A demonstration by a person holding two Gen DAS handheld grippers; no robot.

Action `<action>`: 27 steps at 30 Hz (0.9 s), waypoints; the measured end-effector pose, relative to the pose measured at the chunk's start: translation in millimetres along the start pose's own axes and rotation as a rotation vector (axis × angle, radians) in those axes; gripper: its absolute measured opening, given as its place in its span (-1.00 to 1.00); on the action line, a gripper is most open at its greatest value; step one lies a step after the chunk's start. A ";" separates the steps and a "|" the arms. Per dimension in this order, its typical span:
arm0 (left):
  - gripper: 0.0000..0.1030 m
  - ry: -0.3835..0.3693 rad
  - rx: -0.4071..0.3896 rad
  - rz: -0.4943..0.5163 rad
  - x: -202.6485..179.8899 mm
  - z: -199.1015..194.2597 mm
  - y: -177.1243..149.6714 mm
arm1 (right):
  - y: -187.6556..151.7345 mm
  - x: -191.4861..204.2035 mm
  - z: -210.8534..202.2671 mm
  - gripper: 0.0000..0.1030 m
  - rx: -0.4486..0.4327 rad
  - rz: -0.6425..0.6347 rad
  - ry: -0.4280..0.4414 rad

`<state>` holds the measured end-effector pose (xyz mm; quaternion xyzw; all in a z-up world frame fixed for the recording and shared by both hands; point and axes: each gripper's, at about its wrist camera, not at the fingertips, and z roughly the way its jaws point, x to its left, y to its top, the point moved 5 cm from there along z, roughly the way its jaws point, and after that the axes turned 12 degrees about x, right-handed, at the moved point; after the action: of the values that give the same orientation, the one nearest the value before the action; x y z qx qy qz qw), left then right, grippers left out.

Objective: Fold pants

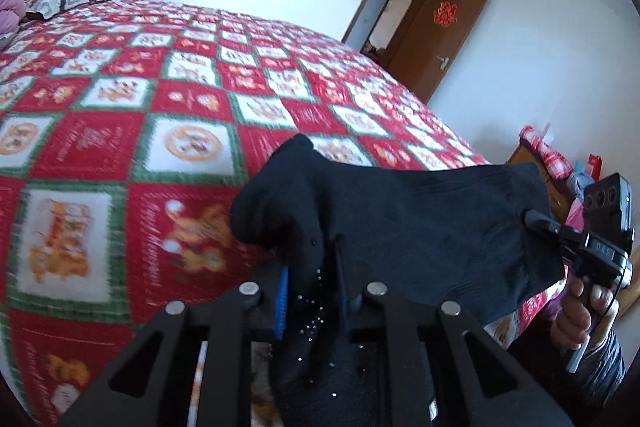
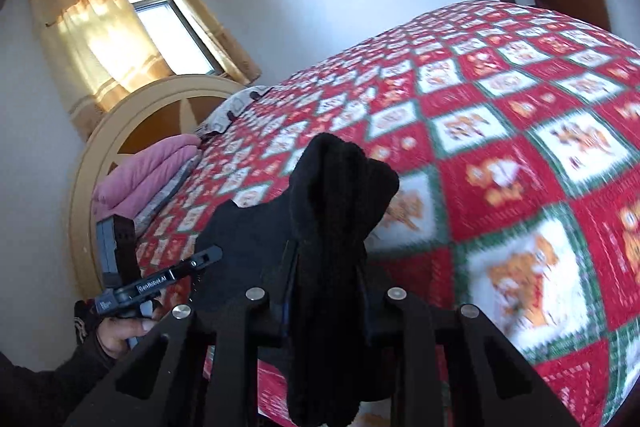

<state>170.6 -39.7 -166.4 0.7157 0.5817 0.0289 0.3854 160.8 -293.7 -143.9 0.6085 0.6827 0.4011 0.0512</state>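
The black pants (image 1: 400, 223) hang stretched between my two grippers above the bed. My left gripper (image 1: 312, 267) is shut on one bunched end of the black pants, with cloth spilling over its blue-padded fingers (image 1: 283, 291). It shows from the side at the lower left of the right wrist view (image 2: 208, 255). My right gripper (image 2: 326, 267) is shut on the other end of the pants (image 2: 336, 195), which stands up as a thick wad. It shows at the right of the left wrist view (image 1: 536, 219), pinching the cloth edge.
The bed with its red, white and green patterned quilt (image 1: 160, 115) fills the space ahead. Pillows and a pink folded blanket (image 2: 148, 175) lie at the headboard (image 2: 120, 123). A brown door (image 1: 452, 35) stands open on the far wall. A cluttered bedside stand (image 1: 560, 171) is at the right.
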 end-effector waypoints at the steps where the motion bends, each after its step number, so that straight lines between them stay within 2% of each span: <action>1: -0.61 0.007 -0.014 -0.007 5.7 -6.2 3.3 | 7.2 5.1 3.2 -0.51 0.006 -0.009 0.012; 7: -0.61 0.079 -0.103 -0.066 55.4 -52.1 25.6 | 61.8 44.4 50.6 -0.51 0.063 -0.093 0.069; 14: -0.61 0.260 -0.173 -0.128 125.9 -95.2 42.8 | 119.0 114.6 145.0 -0.52 0.170 -0.192 0.142; 18: -0.61 0.332 -0.196 -0.176 163.9 -108.0 47.5 | 132.6 156.0 197.4 -0.52 0.217 -0.234 0.162; 21: -0.61 0.358 -0.194 -0.211 188.4 -109.3 46.2 | 137.8 178.0 230.8 -0.52 0.240 -0.261 0.157; 27: -0.61 0.366 -0.167 -0.233 213.6 -104.5 34.5 | 144.3 188.5 278.3 -0.52 0.298 -0.265 0.140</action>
<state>216.1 196.1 -159.9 0.5924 0.7160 0.1614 0.3322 382.2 -3.2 -164.3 0.4852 0.8104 0.3266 -0.0347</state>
